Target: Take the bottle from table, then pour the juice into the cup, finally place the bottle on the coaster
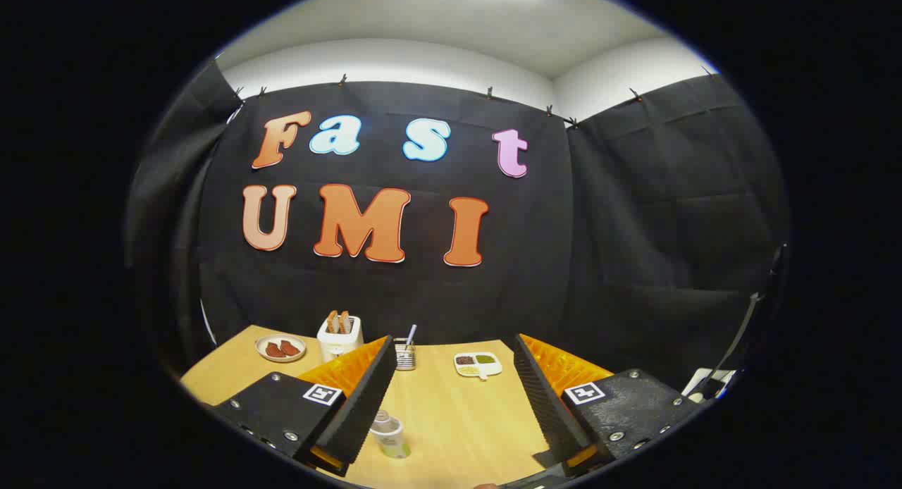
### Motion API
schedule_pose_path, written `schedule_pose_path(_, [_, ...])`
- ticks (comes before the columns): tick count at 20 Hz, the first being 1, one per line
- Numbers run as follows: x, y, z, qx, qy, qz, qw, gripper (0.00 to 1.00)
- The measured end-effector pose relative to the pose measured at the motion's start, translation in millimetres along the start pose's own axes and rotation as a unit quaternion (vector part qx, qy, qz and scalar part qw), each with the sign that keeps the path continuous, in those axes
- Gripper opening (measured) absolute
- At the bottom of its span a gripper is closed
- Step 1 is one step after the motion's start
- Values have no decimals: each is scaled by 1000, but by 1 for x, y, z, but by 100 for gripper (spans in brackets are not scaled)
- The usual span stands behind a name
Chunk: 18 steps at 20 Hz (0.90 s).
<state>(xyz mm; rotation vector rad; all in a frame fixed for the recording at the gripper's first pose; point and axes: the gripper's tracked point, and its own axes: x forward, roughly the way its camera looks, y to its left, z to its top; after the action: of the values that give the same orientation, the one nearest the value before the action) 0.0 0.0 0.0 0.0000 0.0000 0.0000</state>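
Your tool (451, 397) hangs wide open above the worktop (451, 418), holding nothing. The bottle (389, 435) stands upright just inside the left finger. Drop lower and shift left to centre its body between the fingers before you close.

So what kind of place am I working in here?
Most likely a staged recording booth set up as a breakfast table: black cloth walls clipped up around a wooden table holding a toaster with toast and a divided snack dish. The fingers are open; a small bottle stands between them.
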Motion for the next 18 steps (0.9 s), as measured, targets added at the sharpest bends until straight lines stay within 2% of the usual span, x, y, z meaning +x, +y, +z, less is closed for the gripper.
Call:
schedule_pose_path(5, [27,-15,-6,-4,15,71,997,99])
schedule_pose_path(7, [32,-31,-8,-16,15,71,997,99])
schedule_pose_path(13, [25,-39,-19,26,7,38,999,99])
schedule_pose_path(18, [22,1,-41,45,24,70,996,99])
